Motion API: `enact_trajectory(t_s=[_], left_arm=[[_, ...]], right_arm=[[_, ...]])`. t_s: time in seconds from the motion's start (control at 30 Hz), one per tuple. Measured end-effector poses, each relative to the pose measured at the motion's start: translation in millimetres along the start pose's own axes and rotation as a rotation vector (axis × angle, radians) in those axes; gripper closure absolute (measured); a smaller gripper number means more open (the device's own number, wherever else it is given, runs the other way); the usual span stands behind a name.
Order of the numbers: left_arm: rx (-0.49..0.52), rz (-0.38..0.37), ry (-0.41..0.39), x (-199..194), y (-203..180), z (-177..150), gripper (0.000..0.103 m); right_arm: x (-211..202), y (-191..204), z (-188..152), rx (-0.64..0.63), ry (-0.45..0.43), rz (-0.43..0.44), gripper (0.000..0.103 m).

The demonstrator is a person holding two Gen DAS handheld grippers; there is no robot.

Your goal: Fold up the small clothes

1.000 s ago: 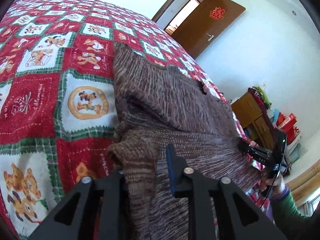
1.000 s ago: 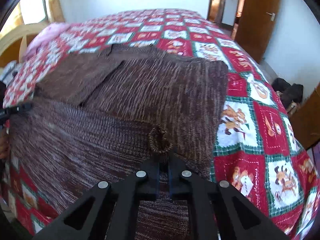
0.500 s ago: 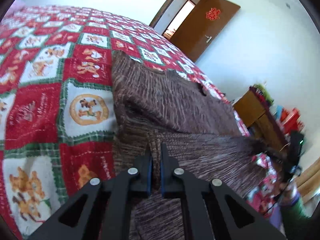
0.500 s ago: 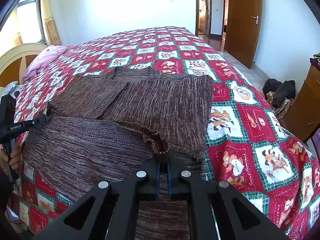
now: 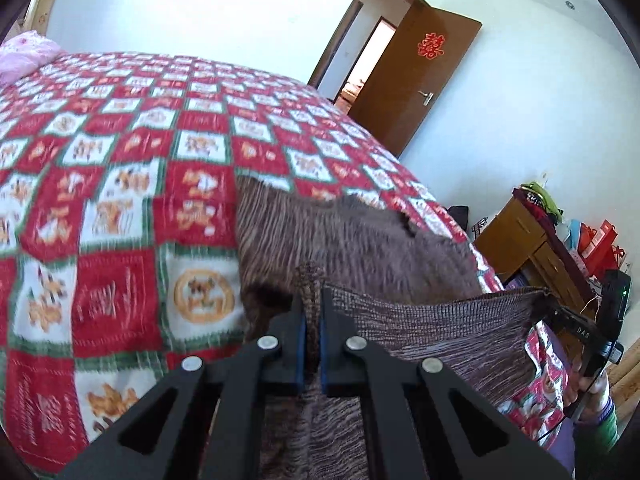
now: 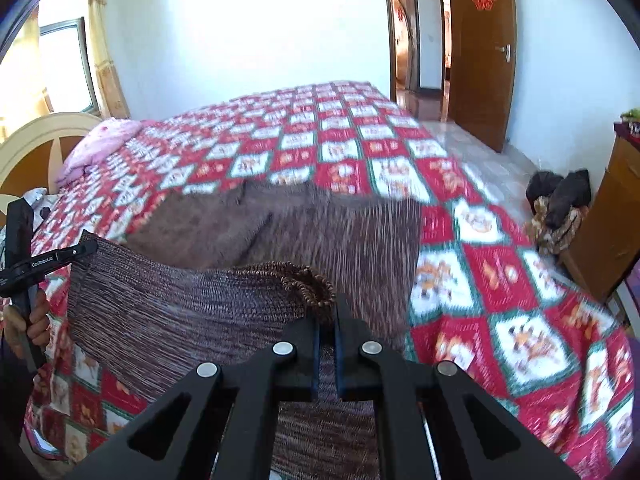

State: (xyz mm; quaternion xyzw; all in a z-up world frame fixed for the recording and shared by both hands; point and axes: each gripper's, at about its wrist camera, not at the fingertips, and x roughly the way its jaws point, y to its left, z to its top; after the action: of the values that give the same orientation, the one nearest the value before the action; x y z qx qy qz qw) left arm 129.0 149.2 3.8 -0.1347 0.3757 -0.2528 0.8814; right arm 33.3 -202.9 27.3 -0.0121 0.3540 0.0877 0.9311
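A brown knitted sweater (image 5: 352,240) (image 6: 320,236) lies on the red, white and green patterned bedspread (image 5: 112,208) (image 6: 500,280). Its near hem hangs lifted and stretched between both grippers. My left gripper (image 5: 312,304) is shut on the hem's left corner, a tuft of knit sticking up between the blue pads. My right gripper (image 6: 327,316) is shut on the hem's right corner, where the ribbed edge curls over the tips. Each wrist view shows the other gripper at the far end of the hem, the right gripper (image 5: 560,312) and the left gripper (image 6: 86,248), each held by a hand.
A pink pillow (image 6: 100,144) and a wooden headboard (image 6: 36,148) stand at the bed's far left. An open brown door (image 5: 412,80) is beyond the bed. A wooden cabinet (image 5: 516,236) with bags stands on the right, and dark clothes (image 6: 560,200) lie on the floor.
The left gripper has shut on the hem's corner. Both grippers have risen, lifting the near hem off the bed and pulling it taut between them.
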Motion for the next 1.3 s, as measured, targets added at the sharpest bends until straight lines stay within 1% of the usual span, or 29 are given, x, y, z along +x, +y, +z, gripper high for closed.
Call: enact_trajectory(t_s=[0.1,0.2,0.27,0.33,0.4,0.47,0.5,0.57,0.63,0.67,0.73,0.77,0.8,0.83,0.87,0.9,0.93,0.97,1.0,1.03,1.1,1.13,1.17,1.2,1.3], left_arm=[[-0.007,-0.005,-0.011,3.8,-1.6,15.5,0.098],[-0.021,0.008,-0.017,14.3,-0.4,36.0,0.098],[-0.028,0.022,-0.018,27.0,1.0,50.6,0.098],[-0.031,0.044,-0.011,42.3,1.2,62.8,0.098],[-0.034,0.056,-0.008,56.1,3.1,72.1,0.098],[-0.029,0.083,-0.008,69.9,6.3,81.0,0.099],[-0.034,0.083,-0.005,74.3,8.4,83.3,0.099],[-0.053,0.047,-0.002,78.7,12.4,84.0,0.099],[-0.028,0.045,0.003,81.8,11.8,80.5,0.099],[-0.011,0.053,0.013,84.7,10.9,78.2,0.099],[0.003,0.066,0.049,90.8,13.2,73.1,0.099],[-0.004,0.064,0.074,93.3,16.7,69.6,0.099],[-0.017,0.051,0.094,94.2,21.3,66.4,0.098],[-0.025,0.043,0.108,95.1,25.0,64.5,0.095],[-0.030,0.048,0.118,94.5,28.7,62.2,0.094],[-0.034,0.063,0.125,93.1,32.4,59.8,0.090],[-0.037,0.084,0.127,89.9,37.5,56.7,0.083],[-0.040,0.094,0.126,88.1,41.7,54.3,0.079],[-0.043,0.099,0.128,85.8,45.4,51.2,0.072],[-0.043,0.097,0.136,84.5,48.3,47.9,0.067],[-0.023,0.087,0.161,86.4,48.2,42.4,0.064],[-0.004,0.086,0.178,89.2,45.6,39.5,0.061],[0.011,0.093,0.190,92.7,42.6,36.6,0.061],[0.014,0.095,0.196,95.4,41.1,35.0,0.061],[-0.012,0.056,0.212,102.3,38.1,30.1,0.061]], right_arm=[[-5.7,-1.4,17.4,-0.018,-0.036,-0.015,0.098],[-0.5,-6.5,38.6,-0.037,-0.059,-0.045,0.098],[10.4,-15.1,54.8,-0.028,-0.064,-0.062,0.099],[23.1,-25.1,69.4,-0.007,-0.071,-0.070,0.102],[39.7,-34.3,84.7,0.007,-0.071,-0.086,0.102],[58.5,-43.9,97.3,0.021,-0.060,-0.101,0.102],[67.1,-49.0,99.8,0.038,-0.044,-0.082,0.102],[82.4,-59.2,99.4,0.094,-0.001,-0.022,0.102],[91.7,-64.1,89.9,0.119,0.029,0.002,0.101],[96.4,-64.9,83.9,0.120,0.050,0.002,0.099],[109.4,-66.3,69.3,0.120,0.100,0.026,0.084],[115.3,-65.3,63.0,0.116,0.118,0.030,0.068],[123.3,-63.5,56.0,0.107,0.139,0.022,0.061],[129.4,-61.7,51.5,0.097,0.152,0.019,0.060],[136.1,-59.3,47.4,0.086,0.167,0.022,0.060],[142.0,-58.5,44.6,0.084,0.178,0.023,0.060],[147.5,-57.9,43.9,0.085,0.186,0.026,0.060],[153.5,-57.4,43.5,0.084,0.194,0.029,0.060],[158.7,-56.2,43.1,0.077,0.199,0.029,0.060],[162.9,-53.3,41.7,0.057,0.200,0.028,0.060],[166.3,-47.3,39.3,0.014,0.200,0.011,0.061],[167.0,-42.8,36.9,-0.017,0.205,-0.010,0.062],[166.5,-40.4,36.6,-0.032,0.203,-0.025,0.074],[164.5,-38.0,36.1,-0.047,0.195,-0.045,0.089],[150.3,-34.0,34.7,-0.068,0.153,-0.087,0.092]])
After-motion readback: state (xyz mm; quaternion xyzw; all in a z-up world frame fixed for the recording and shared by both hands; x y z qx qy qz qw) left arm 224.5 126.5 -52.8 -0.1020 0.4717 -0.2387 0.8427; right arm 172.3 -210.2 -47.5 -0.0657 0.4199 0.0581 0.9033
